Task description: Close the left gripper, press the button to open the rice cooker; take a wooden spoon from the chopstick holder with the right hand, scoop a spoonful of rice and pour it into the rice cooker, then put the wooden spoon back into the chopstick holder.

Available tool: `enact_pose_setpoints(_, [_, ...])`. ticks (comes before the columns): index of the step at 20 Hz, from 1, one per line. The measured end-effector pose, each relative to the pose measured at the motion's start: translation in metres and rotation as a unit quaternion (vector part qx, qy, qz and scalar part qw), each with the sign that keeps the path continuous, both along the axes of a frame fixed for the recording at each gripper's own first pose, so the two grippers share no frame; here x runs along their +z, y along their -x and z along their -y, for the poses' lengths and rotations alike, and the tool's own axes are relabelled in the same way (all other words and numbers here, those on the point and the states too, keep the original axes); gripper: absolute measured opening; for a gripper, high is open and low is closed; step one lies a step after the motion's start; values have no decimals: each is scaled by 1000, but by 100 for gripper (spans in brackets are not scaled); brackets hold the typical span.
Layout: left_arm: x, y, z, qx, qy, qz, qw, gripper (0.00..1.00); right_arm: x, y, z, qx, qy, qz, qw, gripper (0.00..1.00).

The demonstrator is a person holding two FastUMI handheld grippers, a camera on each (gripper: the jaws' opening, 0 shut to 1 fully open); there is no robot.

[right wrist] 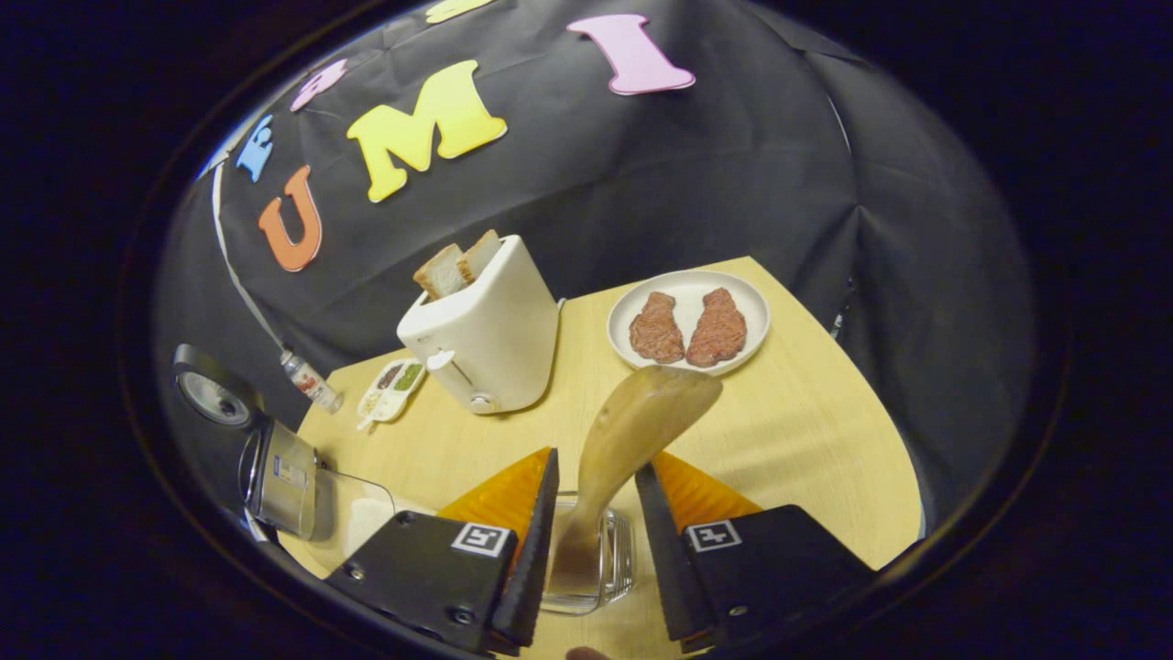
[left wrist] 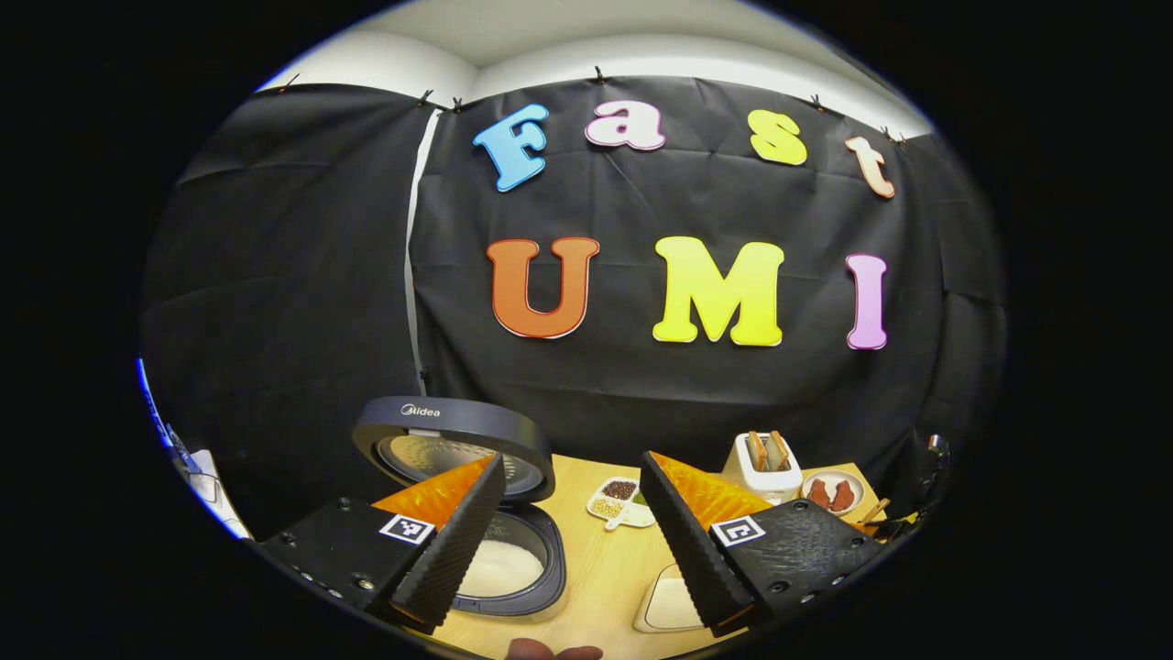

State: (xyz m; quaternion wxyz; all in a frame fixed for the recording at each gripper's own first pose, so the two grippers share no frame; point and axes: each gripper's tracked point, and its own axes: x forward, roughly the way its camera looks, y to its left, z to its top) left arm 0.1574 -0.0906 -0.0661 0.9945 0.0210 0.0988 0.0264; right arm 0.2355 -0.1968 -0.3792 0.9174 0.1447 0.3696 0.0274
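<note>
Your right gripper (right wrist: 594, 513) stands open around the wooden spoon (right wrist: 623, 440), which rises from the glass chopstick holder (right wrist: 612, 559) between its fingers, touching neither clearly. Your left gripper (left wrist: 568, 532) is open too, with the rice cooker (left wrist: 486, 513), lid up, just behind its left finger.

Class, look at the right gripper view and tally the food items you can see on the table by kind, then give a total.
Bread slices in the toaster: 2
Meat pieces on the plate: 2
Total: 4
</note>
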Motion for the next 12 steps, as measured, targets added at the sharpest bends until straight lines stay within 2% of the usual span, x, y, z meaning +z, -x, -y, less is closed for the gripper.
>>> enact_pose_setpoints(1, [1,2,1,1,0,0,1000,95,2,0,-1,1,-3,2,1000,49])
enact_pose_setpoints(2, [2,2,0,3,3,1,1000,94,6,0,0,2,-4,5,1000,44])
enact_pose_setpoints(3, [3,2,1,5,5,3,1000,94,10,2,0,0,-4,6,1000,34])
enact_pose_setpoints(5, [3,1,0,4,10,4,1000,94,13,10,-2,1,-13,2,1000,26])
enact_pose_setpoints(9, [7,4,-1,-4,14,10,1000,94,23,25,-10,-2,-30,-5,1000,21])
enact_pose_setpoints(10, [8,6,-4,-6,15,12,1000,94,27,27,-12,-4,-29,-2,1000,16])
enact_pose_setpoints(12, [10,13,-11,-9,6,15,1000,94,41,29,-18,-2,-23,10,1000,17])
